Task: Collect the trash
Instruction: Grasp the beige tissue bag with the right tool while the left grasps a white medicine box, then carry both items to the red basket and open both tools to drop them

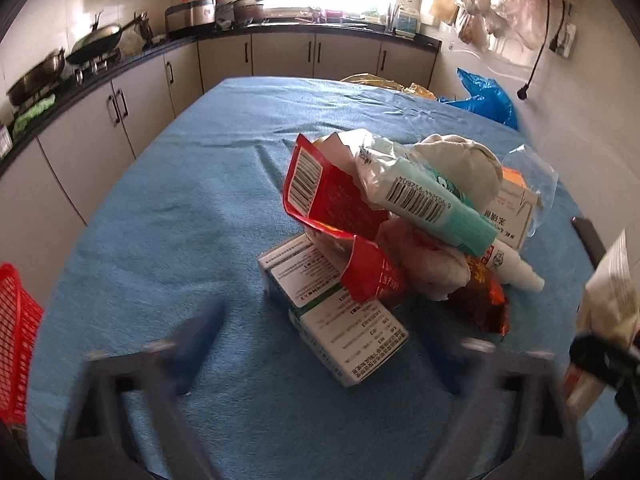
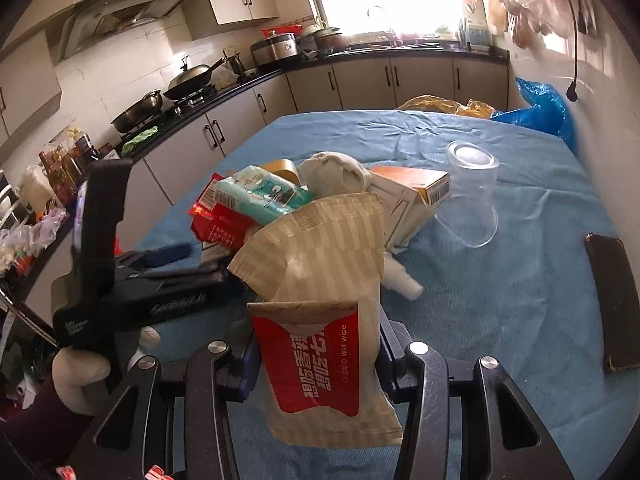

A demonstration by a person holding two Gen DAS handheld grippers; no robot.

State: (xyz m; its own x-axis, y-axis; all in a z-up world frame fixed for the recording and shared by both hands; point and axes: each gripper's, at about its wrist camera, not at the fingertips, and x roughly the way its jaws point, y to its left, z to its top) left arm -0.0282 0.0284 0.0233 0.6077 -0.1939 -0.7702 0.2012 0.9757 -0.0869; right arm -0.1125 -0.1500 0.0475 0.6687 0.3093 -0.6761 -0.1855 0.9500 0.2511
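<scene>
Right wrist: "Wet wipe" pack [image 2: 324, 356].

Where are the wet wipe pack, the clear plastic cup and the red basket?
wet wipe pack [image 2: 320, 364]: right wrist view, red label.
clear plastic cup [image 2: 474, 200]: right wrist view, side wall.
red basket [image 1: 16, 340]: left wrist view, mesh side.

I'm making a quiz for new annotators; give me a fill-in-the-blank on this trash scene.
1. The right gripper is shut on a beige and red ____ pack.
2. The table is covered by a ____ cloth.
3. The clear plastic cup rests against the ____ box.
4. At the left edge of the left wrist view stands a red ____.

Missing: wet wipe; blue; orange-topped; basket
</scene>
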